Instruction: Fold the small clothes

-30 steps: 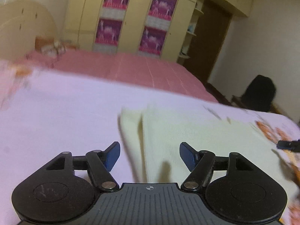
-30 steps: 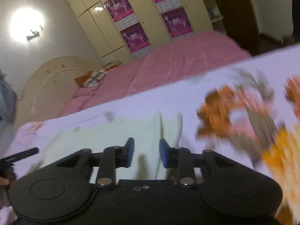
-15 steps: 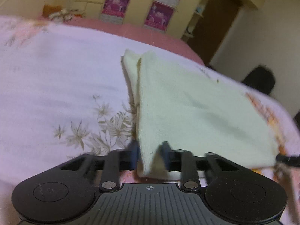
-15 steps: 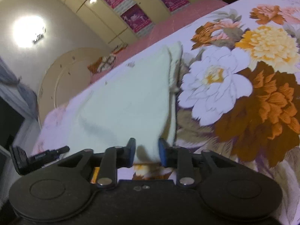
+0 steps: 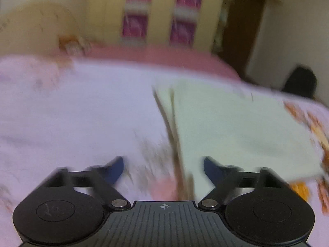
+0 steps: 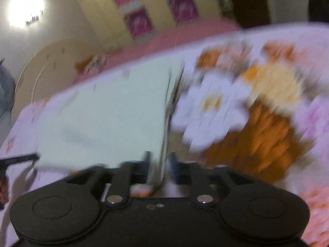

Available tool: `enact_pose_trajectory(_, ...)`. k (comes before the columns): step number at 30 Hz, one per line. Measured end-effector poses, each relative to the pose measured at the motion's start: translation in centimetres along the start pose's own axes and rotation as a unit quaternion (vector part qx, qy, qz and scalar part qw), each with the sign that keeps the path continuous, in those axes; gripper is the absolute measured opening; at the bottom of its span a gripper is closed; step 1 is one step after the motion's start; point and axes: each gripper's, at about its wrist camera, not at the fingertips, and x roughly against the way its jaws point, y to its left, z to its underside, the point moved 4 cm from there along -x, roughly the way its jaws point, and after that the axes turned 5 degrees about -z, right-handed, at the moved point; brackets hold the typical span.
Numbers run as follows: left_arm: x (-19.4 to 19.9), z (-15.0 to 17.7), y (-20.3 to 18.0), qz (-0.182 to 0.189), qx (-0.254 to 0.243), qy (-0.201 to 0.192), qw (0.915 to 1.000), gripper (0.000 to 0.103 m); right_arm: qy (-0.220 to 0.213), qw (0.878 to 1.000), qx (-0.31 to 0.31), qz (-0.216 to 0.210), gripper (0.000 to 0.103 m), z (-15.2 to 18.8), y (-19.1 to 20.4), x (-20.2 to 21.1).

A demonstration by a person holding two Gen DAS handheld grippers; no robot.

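Ahead of both sets of fingers, the pale yellow garment point(image 5: 236, 127) lay folded flat on the bed point(image 5: 72, 113), over a floral bedspread point(image 6: 257, 113). Both views were badly blurred.

We saw the left gripper point(image 5: 163, 167) spread wide and holding nothing; its jaws had just been opening, and the garment's near left edge ran into the gap between them without either finger touching it.

We saw the right gripper point(image 6: 159, 161) only narrowly parted, with the garment's near right corner sitting between the jaws. They had just been opening too. Blur hid whether the pads were pressing the cloth or had let go, so we could not tell.

We judged the step in hand as letting the fold down and releasing. To do it well, we would free both corners together, draw the fingers straight back and slightly up so no layer drags, and check that the stacked edges visible on the garment's left side sit aligned before the next fold.
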Motion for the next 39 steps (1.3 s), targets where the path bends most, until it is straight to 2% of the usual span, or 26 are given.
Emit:
enact_pose_trajectory(2, -0.9, -1.8, -1.3, 0.011, -0.002, -0.011, 0.9999, 0.084, -0.026, 1.000, 0.012, -0.002, 0.034, -1.6, 0.4, 0.2)
enact_pose_trajectory(3, -1.8, -2.8, -2.5, 0.020, -0.008, -0.018, 0.9996, 0.084, -0.032, 0.999, 0.015, -0.002, 0.030, -2.7, 0.9, -0.7)
enact_pose_trajectory(6, -5.2, -5.5, -7.1, 0.055, -0.016, -0.034, 0.9978, 0.084, -0.047, 0.998, 0.043, -0.005, 0.028, -6.0, 3.7, -5.2)
enact_pose_trajectory(8, -7.9, -6.9, -9.5, 0.060, -0.020, -0.030, 0.9975, 0.084, -0.049, 0.996, 0.071, -0.003, 0.029, -7.6, 6.0, -8.8)
enact_pose_trajectory(12, -12.3, -7.5, -11.3, 0.038, -0.004, -0.005, 0.9993, 0.084, -0.016, 0.995, 0.097, 0.006, 0.029, -9.3, 8.7, -16.0)
enact_pose_trajectory(14, -14.1, -7.5, -11.7, 0.019, -0.019, 0.008, 0.9996, 0.084, -0.005, 0.993, 0.113, 0.014, 0.030, -9.6, 9.0, -18.5)
enact_pose_trajectory(16, -15.2, -7.0, -12.0, 0.008, -0.037, 0.018, 0.9991, 0.084, 0.001, 0.993, 0.121, -0.001, 0.034, -9.4, 9.3, -19.8)
enact_pose_trajectory(18, -15.5, -7.0, -11.2, -0.008, -0.050, 0.010, 0.9987, 0.084, 0.011, 0.990, 0.141, -0.016, 0.035, -8.7, 9.6, -20.6)
enact_pose_trajectory(20, -15.2, -6.8, -8.9, -0.028, -0.030, 0.004, 0.9992, 0.084, 0.009, 0.988, 0.155, -0.023, 0.031, -8.4, 8.9, -20.2)
enact_pose_trajectory(21, -15.3, -6.7, -7.9, -0.042, -0.017, 0.004, 0.9990, 0.084, 0.000, 0.989, 0.146, -0.001, 0.030, -8.8, 7.4, -19.6)
enact_pose_trajectory(23, -15.5, -6.3, -5.9, -0.041, 0.020, 0.012, 0.9989, 0.084, -0.017, 0.992, 0.112, 0.056, 0.021, -9.6, 3.7, -18.3)
enact_pose_trajectory(24, -15.5, -6.1, -5.3, -0.031, 0.041, 0.013, 0.9986, 0.084, -0.022, 0.995, 0.082, 0.052, 0.015, -9.9, 1.9, -17.8)
enact_pose_trajectory(25, -15.3, -6.2, -5.2, -0.035, 0.048, 0.009, 0.9982, 0.084, -0.020, 0.997, 0.061, 0.032, 0.015, -10.1, 0.9, -17.4)
enact_pose_trajectory(26, -15.3, -6.1, -5.2, -0.043, 0.048, 0.007, 0.9979, 0.084, -0.014, 0.997, 0.067, 0.029, 0.015, -10.1, 1.0, -17.3)
enact_pose_trajectory(27, -14.8, -6.1, -5.6, -0.048, 0.048, 0.001, 0.9977, 0.084, -0.011, 0.996, 0.081, 0.034, 0.020, -10.2, 1.5, -17.1)
enact_pose_trajectory(28, -13.9, -6.0, -6.0, -0.045, 0.051, -0.012, 0.9976, 0.084, -0.015, 0.995, 0.090, 0.039, 0.037, -10.2, 2.2, -16.6)
enact_pose_trajectory(30, -11.4, -5.5, -7.7, -0.019, 0.053, -0.044, 0.9974, 0.084, -0.045, 0.993, 0.101, 0.036, 0.049, -9.8, 3.7, -14.9)
enact_pose_trajectory(32, -10.0, -4.0, -10.8, 0.023, 0.026, -0.036, 0.9987, 0.084, -0.043, 0.992, 0.115, 0.011, 0.045, -8.4, 5.5, -13.8)
enact_pose_trajectory(34, -9.1, -2.4, -14.5, 0.049, -0.033, -0.033, 0.9977, 0.084, -0.030, 0.990, 0.139, -0.006, 0.042, -6.6, 7.9, -13.7)
enact_pose_trajectory(36, -8.7, -1.0, -16.2, 0.054, -0.055, -0.024, 0.9968, 0.084, -0.011, 0.986, 0.168, -0.011, 0.040, -4.8, 10.0, -14.3)
enact_pose_trajectory(39, -8.0, 0.7, -14.8, 0.038, -0.048, -0.015, 0.9980, 0.084, 0.008, 0.980, 0.196, 0.014, 0.042, -2.6, 10.8, -14.2)
